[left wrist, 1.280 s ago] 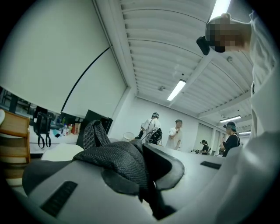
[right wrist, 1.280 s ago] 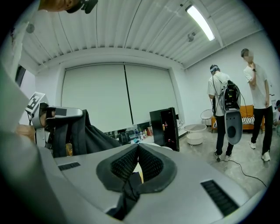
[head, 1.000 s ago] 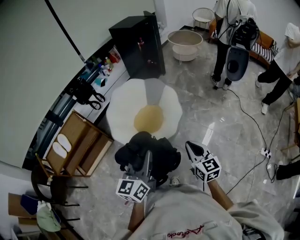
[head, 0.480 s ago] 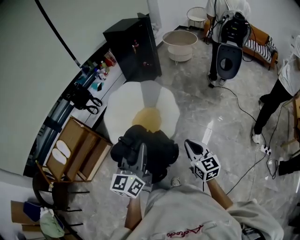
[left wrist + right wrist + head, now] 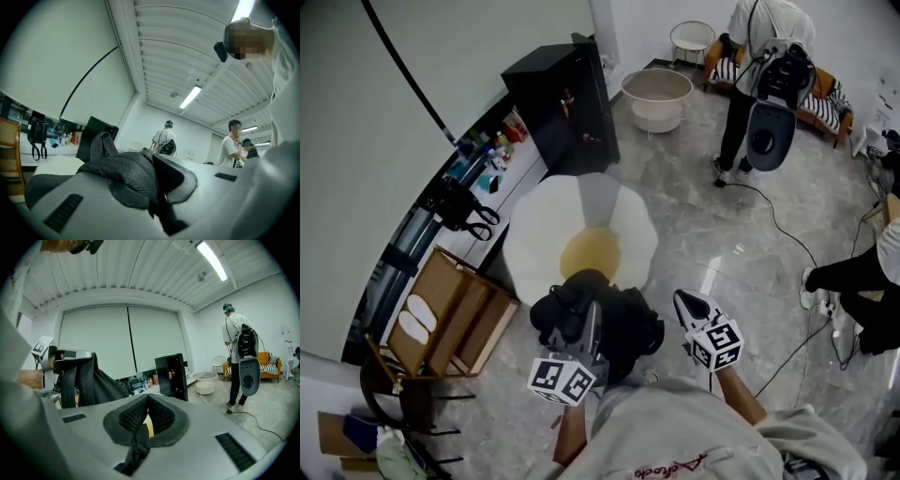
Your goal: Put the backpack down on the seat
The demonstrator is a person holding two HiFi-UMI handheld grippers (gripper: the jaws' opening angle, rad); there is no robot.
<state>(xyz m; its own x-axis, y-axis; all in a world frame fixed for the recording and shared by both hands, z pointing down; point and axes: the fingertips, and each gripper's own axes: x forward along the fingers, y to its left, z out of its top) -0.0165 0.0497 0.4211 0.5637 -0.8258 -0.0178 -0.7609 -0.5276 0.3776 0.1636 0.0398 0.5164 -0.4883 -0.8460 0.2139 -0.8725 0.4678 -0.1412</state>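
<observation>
Around the seat (image 5: 542, 234): black cabinet (image 5: 567, 103), wooden crate (image 5: 455, 305) (backpack (image 5: 623, 323) at near edge)

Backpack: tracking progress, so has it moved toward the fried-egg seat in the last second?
Yes, slightly forward: the backpack now covers the near edge of the yellow centre of the fried-egg seat.

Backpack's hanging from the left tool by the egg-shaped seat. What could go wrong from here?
The left tool pinches only a strap of the backpack, so it may slip out. The backpack hangs by the near edge of the seat; released here, it could slide to the floor. The right tool is shut, giving no support.
</observation>
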